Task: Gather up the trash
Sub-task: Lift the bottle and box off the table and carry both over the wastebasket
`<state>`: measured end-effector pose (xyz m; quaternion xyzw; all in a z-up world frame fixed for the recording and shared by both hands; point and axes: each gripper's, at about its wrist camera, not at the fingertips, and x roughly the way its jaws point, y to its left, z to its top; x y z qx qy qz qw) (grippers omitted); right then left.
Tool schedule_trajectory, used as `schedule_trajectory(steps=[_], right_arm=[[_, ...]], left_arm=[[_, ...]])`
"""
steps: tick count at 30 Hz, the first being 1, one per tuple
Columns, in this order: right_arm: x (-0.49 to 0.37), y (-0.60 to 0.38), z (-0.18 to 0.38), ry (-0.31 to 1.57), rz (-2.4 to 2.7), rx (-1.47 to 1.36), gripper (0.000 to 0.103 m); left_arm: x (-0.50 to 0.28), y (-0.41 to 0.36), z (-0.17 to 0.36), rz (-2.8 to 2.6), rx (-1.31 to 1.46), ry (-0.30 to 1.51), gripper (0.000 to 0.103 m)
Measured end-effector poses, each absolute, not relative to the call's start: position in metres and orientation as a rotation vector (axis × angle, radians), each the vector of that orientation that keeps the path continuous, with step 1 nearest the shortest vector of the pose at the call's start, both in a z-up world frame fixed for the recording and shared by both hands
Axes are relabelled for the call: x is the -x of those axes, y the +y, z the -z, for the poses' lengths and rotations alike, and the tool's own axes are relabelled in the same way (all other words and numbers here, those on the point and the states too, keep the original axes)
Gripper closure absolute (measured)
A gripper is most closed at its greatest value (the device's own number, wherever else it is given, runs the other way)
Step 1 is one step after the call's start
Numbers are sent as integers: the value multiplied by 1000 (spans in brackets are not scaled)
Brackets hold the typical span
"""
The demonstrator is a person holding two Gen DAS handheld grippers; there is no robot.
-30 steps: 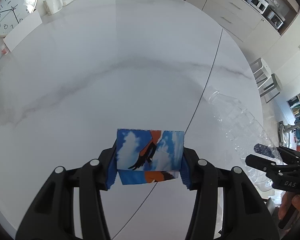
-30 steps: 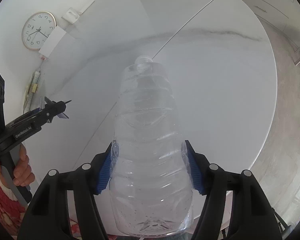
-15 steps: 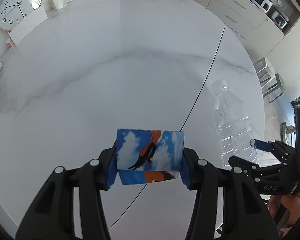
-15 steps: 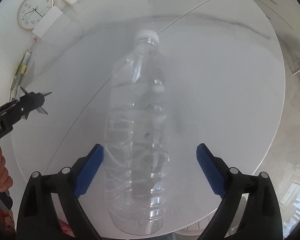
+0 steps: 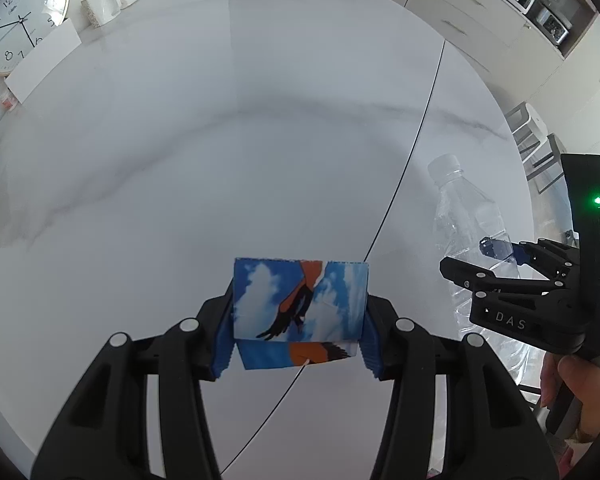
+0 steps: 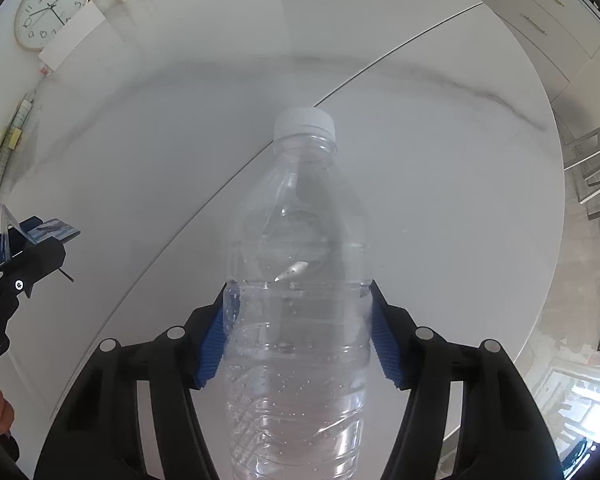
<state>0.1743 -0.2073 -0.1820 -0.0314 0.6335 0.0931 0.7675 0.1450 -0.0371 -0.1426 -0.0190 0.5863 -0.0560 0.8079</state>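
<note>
A small blue carton (image 5: 300, 300) printed with clouds and a dark bird is clamped between the blue pads of my left gripper (image 5: 298, 328), which is shut on it above the white marble table (image 5: 220, 140). A clear plastic bottle (image 6: 300, 240) with a white cap stands between the pads of my right gripper (image 6: 298, 332). Its jaws are closing, and both pads touch the bottle's ribbed sides. In the left wrist view the bottle (image 5: 466, 216) and right gripper (image 5: 472, 258) are at the right, with a hand below them. The left gripper (image 6: 40, 240) shows at the left edge of the right wrist view.
A wall clock (image 5: 20, 28), a white card (image 5: 44, 60) and a white mug (image 5: 100, 6) sit at the table's far left. A seam (image 5: 420, 140) runs across the tabletop. Cabinets (image 5: 480, 20) and a white stool (image 5: 532, 128) stand beyond the right edge.
The right gripper's jaws spread wide off the bottle and have come back onto its sides, with the bottle now centred. The right gripper moved closer to the left one. The left grip is unchanged.
</note>
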Motion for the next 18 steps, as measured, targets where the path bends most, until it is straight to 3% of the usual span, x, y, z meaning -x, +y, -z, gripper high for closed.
schedule_trajectory(steps=[9,18], right_arm=[[-154,-244,153,1340,-217,16,40],[-101,-309,122,1293,-265,14,40]], left_arm=[[-137,-58,132,159,13,1246,54],[-88,-132,116,226,-33,1216,54]])
